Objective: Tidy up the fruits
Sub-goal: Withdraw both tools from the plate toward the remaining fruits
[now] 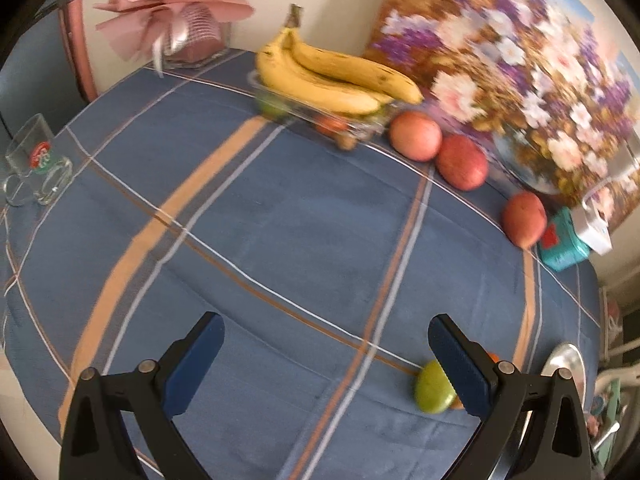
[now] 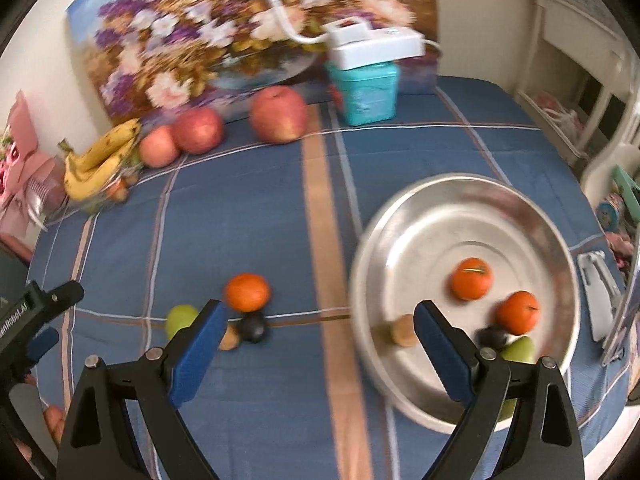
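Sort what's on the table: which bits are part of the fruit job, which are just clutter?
Job: metal tray, its two oranges, loose orange, green fruit, dark fruit, apples, bananas.

Clutter: glass mug, bouquet, painting, teal box.

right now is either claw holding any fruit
No. Both the left claw and the right claw are open with nothing between their fingers; the loose orange and the fruit around it lie free on the tablecloth.
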`<state>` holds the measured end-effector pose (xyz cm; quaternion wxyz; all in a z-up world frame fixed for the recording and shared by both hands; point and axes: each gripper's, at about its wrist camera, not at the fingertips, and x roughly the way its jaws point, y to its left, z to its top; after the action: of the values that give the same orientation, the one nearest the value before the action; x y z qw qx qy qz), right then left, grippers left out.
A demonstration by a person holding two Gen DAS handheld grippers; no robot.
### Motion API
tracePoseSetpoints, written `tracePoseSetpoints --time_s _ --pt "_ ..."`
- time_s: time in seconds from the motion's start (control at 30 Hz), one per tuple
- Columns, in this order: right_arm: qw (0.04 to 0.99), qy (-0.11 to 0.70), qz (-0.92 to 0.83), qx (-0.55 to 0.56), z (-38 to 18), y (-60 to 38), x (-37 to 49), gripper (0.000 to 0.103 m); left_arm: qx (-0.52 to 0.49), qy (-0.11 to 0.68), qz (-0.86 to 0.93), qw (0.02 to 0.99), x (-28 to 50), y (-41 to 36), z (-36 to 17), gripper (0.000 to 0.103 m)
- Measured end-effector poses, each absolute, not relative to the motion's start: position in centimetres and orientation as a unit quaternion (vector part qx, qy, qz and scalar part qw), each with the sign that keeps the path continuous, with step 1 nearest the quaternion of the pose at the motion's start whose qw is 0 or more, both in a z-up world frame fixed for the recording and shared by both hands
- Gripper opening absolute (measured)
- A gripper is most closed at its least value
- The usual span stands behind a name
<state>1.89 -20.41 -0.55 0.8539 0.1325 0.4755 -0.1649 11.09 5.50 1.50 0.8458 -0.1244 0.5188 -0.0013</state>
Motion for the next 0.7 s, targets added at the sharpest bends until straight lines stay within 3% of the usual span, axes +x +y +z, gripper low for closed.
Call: tracePoseSetpoints --time_s 0.7 --pt "0.847 0.501 -0.144 0.105 -3.4 -15.7 5.5 0.094 -0.119 0.551 -0.037 0.825 12.4 3.7 -1.4 0.103"
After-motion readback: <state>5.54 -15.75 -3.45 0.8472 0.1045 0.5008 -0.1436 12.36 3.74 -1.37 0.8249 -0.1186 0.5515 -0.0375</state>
